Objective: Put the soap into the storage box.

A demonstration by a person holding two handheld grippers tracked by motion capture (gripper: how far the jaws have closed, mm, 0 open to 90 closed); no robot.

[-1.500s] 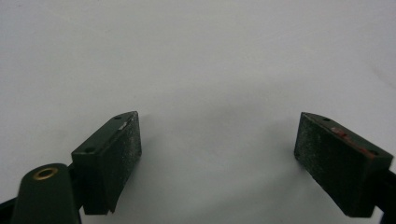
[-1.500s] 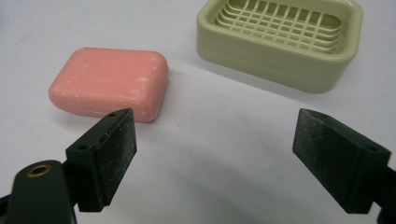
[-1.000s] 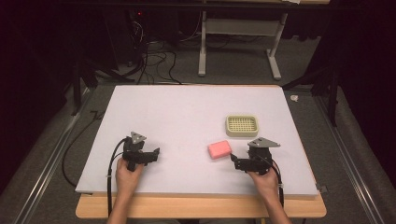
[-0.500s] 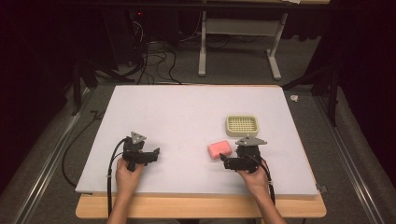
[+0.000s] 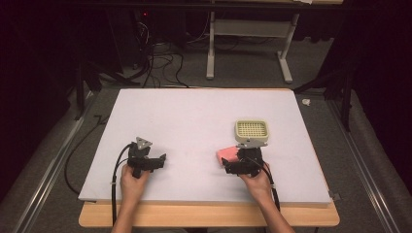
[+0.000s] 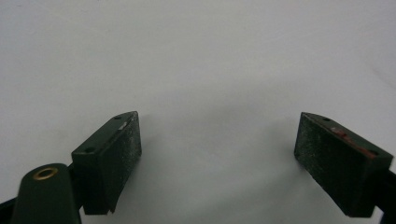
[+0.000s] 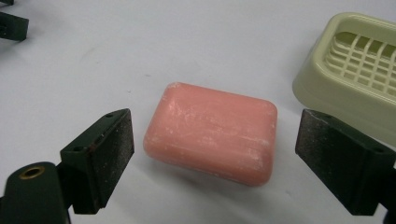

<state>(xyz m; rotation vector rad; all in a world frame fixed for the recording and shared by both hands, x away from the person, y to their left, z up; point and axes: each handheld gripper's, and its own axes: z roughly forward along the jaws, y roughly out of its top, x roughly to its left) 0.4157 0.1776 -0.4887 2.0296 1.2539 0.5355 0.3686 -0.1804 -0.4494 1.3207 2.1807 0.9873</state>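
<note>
In the high view, the right gripper (image 5: 232, 164) sits just beside the pink soap bar (image 5: 226, 154) on the white board (image 5: 194, 116), with the cream soap dish (image 5: 251, 129) near behind it; contact looks unlikely, though the angle is poor. The left gripper (image 5: 156, 162) rests well apart.

In the left gripper view, its jaws stand wide over bare board, holding nothing.

In the right gripper view, the jaws gape on either side of the soap, not touching it; the dish lies just beyond the bar.
</note>
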